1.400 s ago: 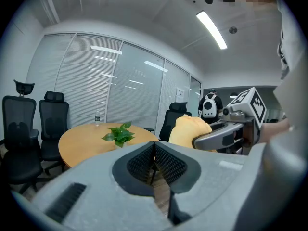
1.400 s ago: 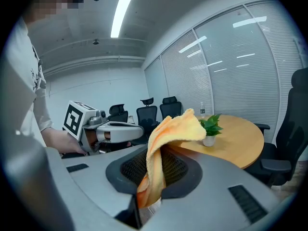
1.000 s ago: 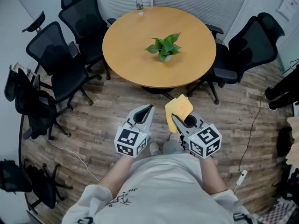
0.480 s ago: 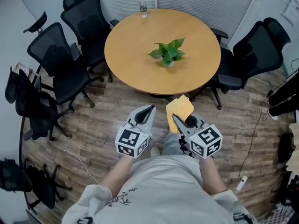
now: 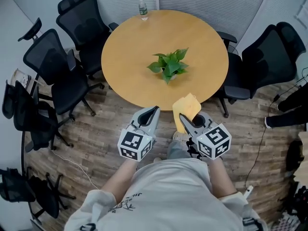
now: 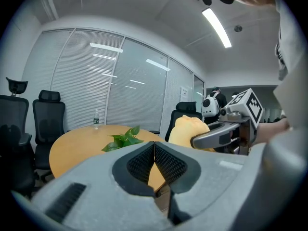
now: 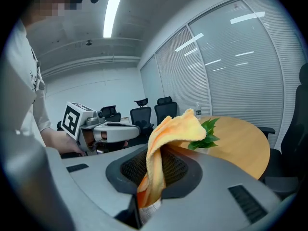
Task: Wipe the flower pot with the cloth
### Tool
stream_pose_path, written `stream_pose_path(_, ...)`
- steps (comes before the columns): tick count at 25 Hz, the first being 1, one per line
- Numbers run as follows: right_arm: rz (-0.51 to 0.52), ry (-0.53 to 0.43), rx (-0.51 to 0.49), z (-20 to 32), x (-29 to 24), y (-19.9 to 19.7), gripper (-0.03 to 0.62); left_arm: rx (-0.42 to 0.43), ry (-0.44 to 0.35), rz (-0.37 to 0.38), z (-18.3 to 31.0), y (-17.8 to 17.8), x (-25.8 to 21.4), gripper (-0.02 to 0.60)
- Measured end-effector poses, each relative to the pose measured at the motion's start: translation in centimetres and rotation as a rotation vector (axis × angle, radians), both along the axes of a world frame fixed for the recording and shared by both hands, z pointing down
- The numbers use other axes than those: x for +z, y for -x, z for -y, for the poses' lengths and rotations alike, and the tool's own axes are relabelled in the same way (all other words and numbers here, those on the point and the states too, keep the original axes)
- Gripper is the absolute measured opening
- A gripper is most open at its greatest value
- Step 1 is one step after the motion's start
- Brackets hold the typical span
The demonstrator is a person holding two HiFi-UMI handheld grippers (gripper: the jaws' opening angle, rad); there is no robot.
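A small green plant in a pale flower pot [image 5: 168, 67] stands near the middle of the round wooden table [image 5: 130, 47]; its leaves show in the left gripper view [image 6: 122, 140] and right gripper view [image 7: 204, 134]. My right gripper [image 5: 185, 121] is shut on a yellow-orange cloth [image 5: 187, 107], which stands up from the jaws [image 7: 166, 143]. It hangs just short of the table's near edge. Beside it my left gripper [image 5: 153, 111] is shut with nothing in it, pads [image 6: 166, 161] pressed together. In the left gripper view the cloth [image 6: 185, 131] shows at the right.
Black office chairs ring the table: several at the left [image 5: 53, 66] and two at the right [image 5: 269, 57]. A water bottle [image 5: 143, 6] stands at the table's far edge. Cables trail over the wooden floor [image 5: 96, 129]. Blinds cover the far glass wall.
Both grippers have moved forward toward the table, the cloth still gripped. The table and plant now sit closer; the cloth's top overlaps the table's near edge.
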State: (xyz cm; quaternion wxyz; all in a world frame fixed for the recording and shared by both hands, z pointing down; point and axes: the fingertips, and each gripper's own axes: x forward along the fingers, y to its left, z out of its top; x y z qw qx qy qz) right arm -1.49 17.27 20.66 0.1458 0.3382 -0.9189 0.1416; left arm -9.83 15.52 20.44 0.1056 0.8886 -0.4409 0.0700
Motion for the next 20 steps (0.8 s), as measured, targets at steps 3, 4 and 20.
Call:
stream_pose_path(3, -0.007, 0.0, 0.002, 3.1, -0.2, -1.3, 0.055, 0.003, -0.002, 0.004, 3.0, -1.1, -0.1, 0.011)
stream_pose_path(4, -0.009, 0.001, 0.002, 4.1, -0.2, -1.7, 0.055, 0.004, -0.004, 0.003, 3.8, -1.4, -0.2, 0.011)
stream_pose_path(20, -0.004, 0.02, -0.054, 14.1, 0.1, -6.2, 0.057, -0.07, 0.009, -0.002, 12.9, -5.1, 0.4, 0.012)
